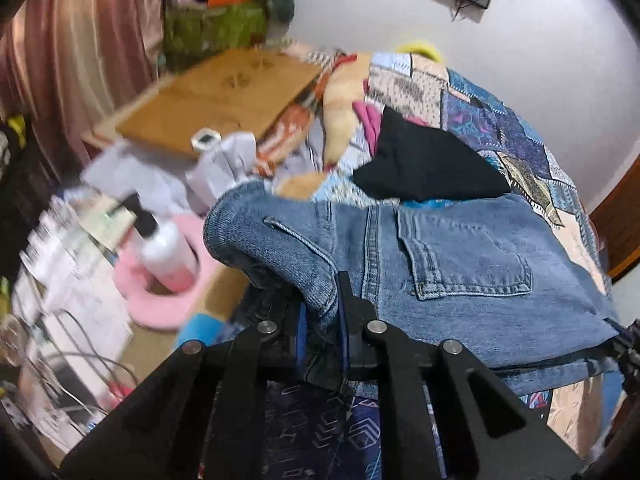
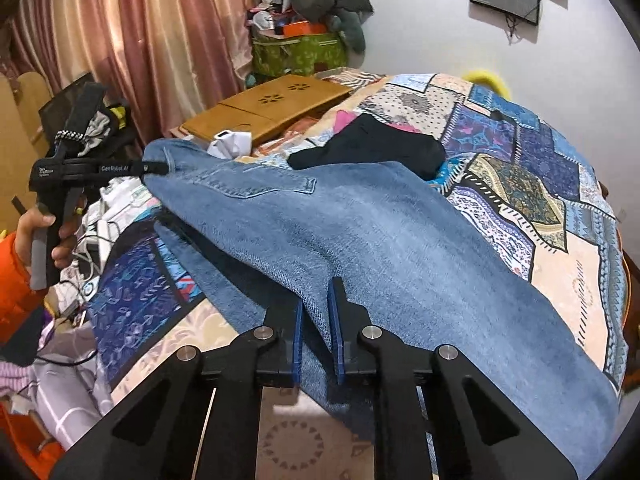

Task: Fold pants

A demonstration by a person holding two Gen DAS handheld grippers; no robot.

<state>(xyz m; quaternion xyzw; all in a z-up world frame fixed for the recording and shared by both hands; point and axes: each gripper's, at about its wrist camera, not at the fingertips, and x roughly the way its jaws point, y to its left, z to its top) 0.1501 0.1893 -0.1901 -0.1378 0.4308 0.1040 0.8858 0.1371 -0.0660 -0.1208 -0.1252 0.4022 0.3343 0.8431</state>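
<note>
Blue denim pants [image 1: 460, 272] lie across a patchwork bedspread [image 2: 520, 184], back pocket up. In the left wrist view my left gripper [image 1: 322, 308] is shut on a bunched edge of the waist, and the cloth hides part of one finger. In the right wrist view the pants [image 2: 380, 240] stretch from the near edge to the far left. My right gripper [image 2: 316, 320] is shut on a raised fold of denim between its blue pads. At the far left, a hand holds the left gripper [image 2: 156, 169], which grips the lifted waist corner.
A black garment [image 2: 372, 152] lies on the bed just beyond the pants. A wooden lap tray [image 2: 272, 108] sits behind it. Left of the bed are a pump bottle [image 1: 164, 248] on a pink ring, papers and cables. A curtain and a green bag stand at the back.
</note>
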